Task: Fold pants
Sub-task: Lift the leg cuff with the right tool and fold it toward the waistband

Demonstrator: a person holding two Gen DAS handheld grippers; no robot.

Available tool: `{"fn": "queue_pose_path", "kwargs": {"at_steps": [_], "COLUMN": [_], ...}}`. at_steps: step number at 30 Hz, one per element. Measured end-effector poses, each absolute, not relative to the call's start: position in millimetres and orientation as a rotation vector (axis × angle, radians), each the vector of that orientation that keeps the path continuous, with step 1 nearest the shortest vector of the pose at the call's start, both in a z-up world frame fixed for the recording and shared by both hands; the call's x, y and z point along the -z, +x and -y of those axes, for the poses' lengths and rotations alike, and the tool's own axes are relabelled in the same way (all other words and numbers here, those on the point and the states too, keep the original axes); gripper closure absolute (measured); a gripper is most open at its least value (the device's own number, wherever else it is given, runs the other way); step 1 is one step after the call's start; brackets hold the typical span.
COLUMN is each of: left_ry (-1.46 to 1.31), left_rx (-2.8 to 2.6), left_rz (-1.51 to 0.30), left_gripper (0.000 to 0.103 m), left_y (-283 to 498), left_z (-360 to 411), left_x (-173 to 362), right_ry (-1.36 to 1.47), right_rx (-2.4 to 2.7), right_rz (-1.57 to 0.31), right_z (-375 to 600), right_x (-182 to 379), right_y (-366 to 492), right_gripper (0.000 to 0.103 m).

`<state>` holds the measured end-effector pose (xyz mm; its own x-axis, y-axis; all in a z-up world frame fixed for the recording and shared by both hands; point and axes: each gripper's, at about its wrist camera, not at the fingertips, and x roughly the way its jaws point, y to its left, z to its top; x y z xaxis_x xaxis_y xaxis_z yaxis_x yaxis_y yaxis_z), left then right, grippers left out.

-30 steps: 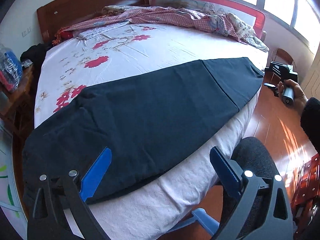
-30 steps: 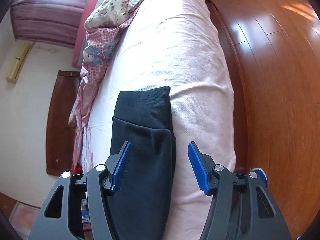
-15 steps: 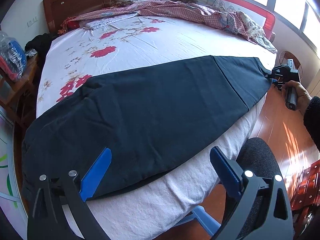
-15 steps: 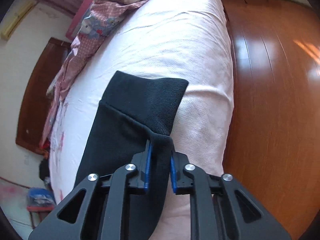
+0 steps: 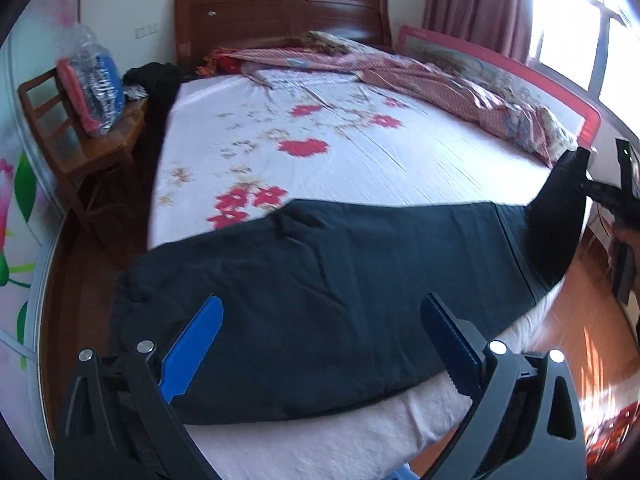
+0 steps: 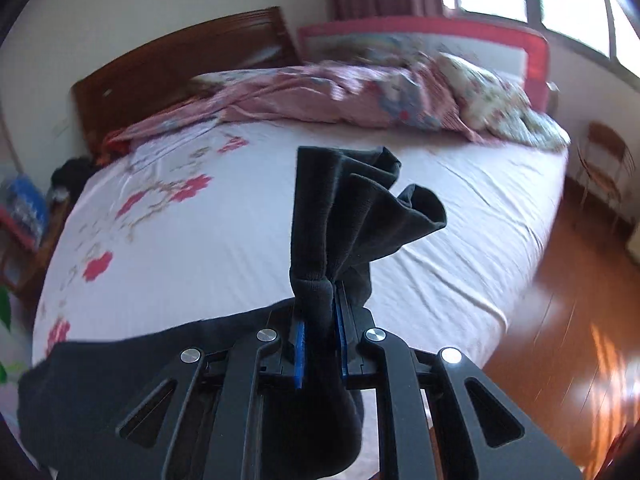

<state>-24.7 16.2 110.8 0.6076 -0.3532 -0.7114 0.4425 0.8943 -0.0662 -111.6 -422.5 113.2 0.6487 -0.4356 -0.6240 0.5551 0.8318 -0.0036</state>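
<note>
Dark navy pants lie lengthwise along the near edge of the bed. My left gripper hovers open above their wide end, blue pads far apart and gripping nothing. At the far right, the leg end is raised off the sheet, pinched by my right gripper. In the right wrist view my right gripper is shut on the bunched cuffs, which stick up beyond the pads. The rest of the pants trails away to the lower left.
A crumpled pink quilt lies along the bed's far side by a red rail and wooden headboard. A wooden chair with a bagged bundle stands left of the bed. Wood floor and a folding chair lie to the right.
My right gripper closed on the cuff end, rolled upright and lifted it off the sheet. The left gripper stayed open and drew back, so more of the room shows.
</note>
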Motion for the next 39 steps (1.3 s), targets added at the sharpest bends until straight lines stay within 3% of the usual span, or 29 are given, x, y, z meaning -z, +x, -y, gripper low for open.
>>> {"fn": "queue_pose_path", "kwargs": {"at_steps": [5, 10, 12, 18, 22, 24, 26, 28, 32, 37, 39], "left_ry": [0.01, -0.016, -0.031, -0.024, -0.021, -0.007, -0.008, -0.053, -0.166, -0.231, -0.257], "left_rx": [0.305, 0.214, 0.195, 0.179, 0.213, 0.219, 0.222, 0.227, 0.244, 0.274, 0.255], "left_rz": [-0.745, -0.764, -0.779, -0.82, -0.835, -0.832, -0.837, -0.895, -1.066, -1.107, -1.118], "left_gripper": [0.002, 0.002, 0.002, 0.002, 0.002, 0.002, 0.002, 0.002, 0.002, 0.002, 0.002], "left_y": [-3, 2, 2, 0, 0, 0, -5, -8, -15, -15, -15], "left_z": [-78, -114, -125, -128, -118, -115, -118, -126, -137, -139, -145], "left_x": [-130, -118, -112, -92, -86, -87, -87, -78, -39, -29, -27], "right_ry": [-0.246, -0.582, -0.679, -0.661, -0.713, -0.739, -0.637, -0.483, -0.299, -0.306, -0.391], "right_rx": [0.389, 0.266, 0.298, 0.321, 0.249, 0.239, 0.217, 0.168, 0.181, 0.21, 0.236], "right_rz": [-0.693, -0.869, -0.854, -0.753, -0.912, -0.907, -0.902, -0.87, -0.797, -0.954, -0.912], "right_z": [264, 167, 158, 152, 144, 143, 147, 155, 175, 177, 165], "right_x": [-86, 25, 45, -5, 34, 37, 13, -17, -47, 13, 11], "right_y": [-83, -68, -75, -82, -74, -78, -86, -97, -100, -55, -55], "right_gripper": [0.092, 0.092, 0.092, 0.092, 0.089, 0.088, 0.085, 0.074, 0.074, 0.074, 0.074]}}
